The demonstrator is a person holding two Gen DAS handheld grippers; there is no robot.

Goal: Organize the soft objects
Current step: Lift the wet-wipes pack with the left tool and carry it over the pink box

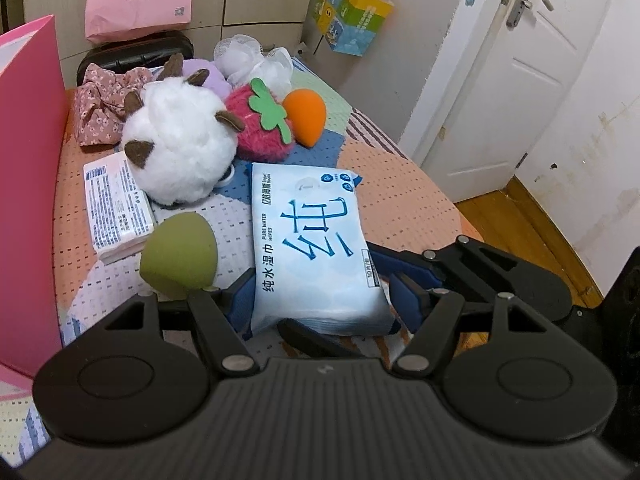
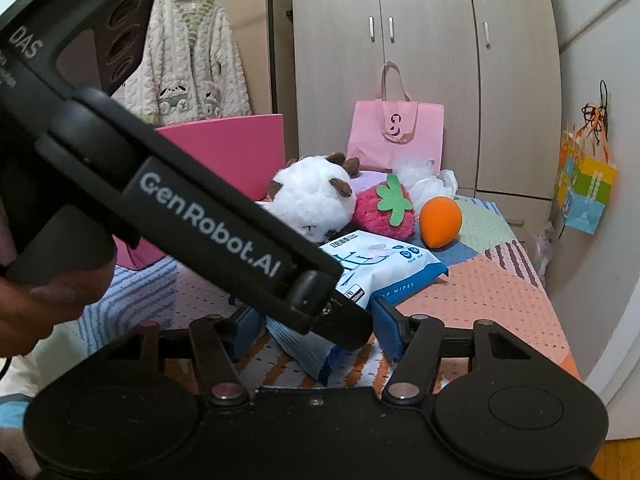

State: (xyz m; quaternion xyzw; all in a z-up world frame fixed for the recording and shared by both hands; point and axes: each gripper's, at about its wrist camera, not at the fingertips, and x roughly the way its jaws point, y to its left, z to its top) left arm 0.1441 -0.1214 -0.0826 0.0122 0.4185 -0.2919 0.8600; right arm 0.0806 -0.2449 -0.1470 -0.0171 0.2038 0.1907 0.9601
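Observation:
A light-blue pack of wet wipes [image 1: 312, 240] [image 2: 384, 264] is tilted up off the patchwork bedspread [image 1: 400, 200]. My left gripper [image 1: 322, 304] is shut on its near end, with a blue pad against each long edge. The right gripper's fingers [image 1: 404, 280] come in from the right at the same end. In the right wrist view my right gripper [image 2: 318, 332] straddles the pack's near corner, both pads against it, and the left gripper's finger [image 2: 344, 328] crosses in front and hides part of the grip.
Behind the pack lie a white plush [image 1: 176, 144], a strawberry plush [image 1: 260, 128], an orange sponge [image 1: 306, 116], a green sponge [image 1: 180, 256], a tissue pack [image 1: 118, 204] and floral cloth [image 1: 100, 112]. A pink box [image 1: 28, 180] stands left. The bed's edge and wooden floor [image 1: 520, 232] lie right.

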